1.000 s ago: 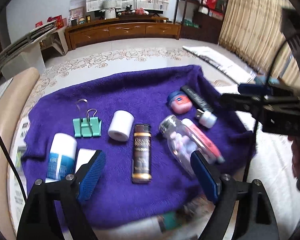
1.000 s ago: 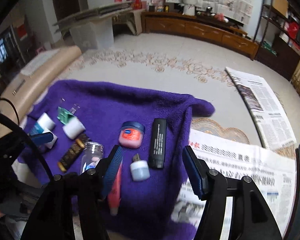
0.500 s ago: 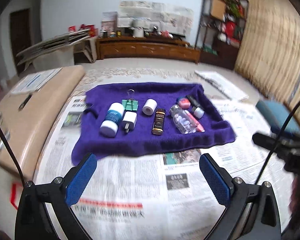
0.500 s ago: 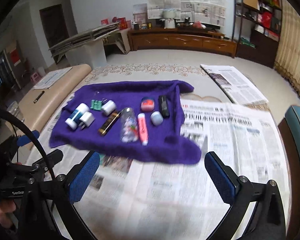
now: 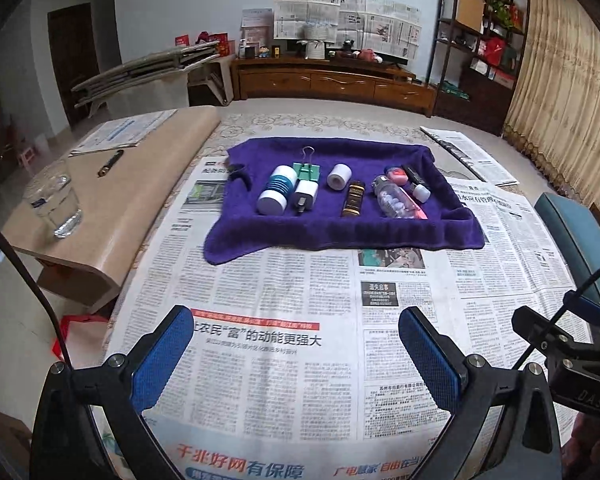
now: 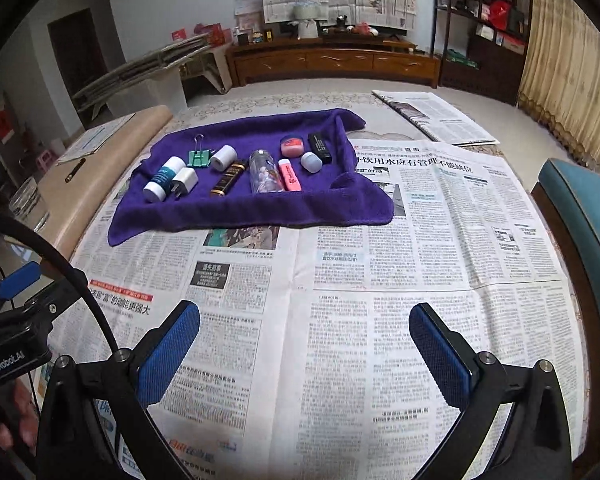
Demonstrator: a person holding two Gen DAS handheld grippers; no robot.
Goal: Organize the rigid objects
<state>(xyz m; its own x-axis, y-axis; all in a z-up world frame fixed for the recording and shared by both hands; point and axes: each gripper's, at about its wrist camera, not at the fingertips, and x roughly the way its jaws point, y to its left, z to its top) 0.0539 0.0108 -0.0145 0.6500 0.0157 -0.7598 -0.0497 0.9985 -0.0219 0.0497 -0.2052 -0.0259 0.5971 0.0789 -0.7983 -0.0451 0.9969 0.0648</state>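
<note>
On the purple towel [image 5: 340,224], objects are lying in a row, well ahead of left gripper [image 5: 296,356] and right gripper [image 6: 304,356], both gaping wide, empty.

This is a home living room. A long wooden sideboard [image 5: 332,82] lines the far wall, beside cluttered shelves [image 5: 484,52] and beige curtains [image 5: 560,92] (newspapers taped above).
</note>
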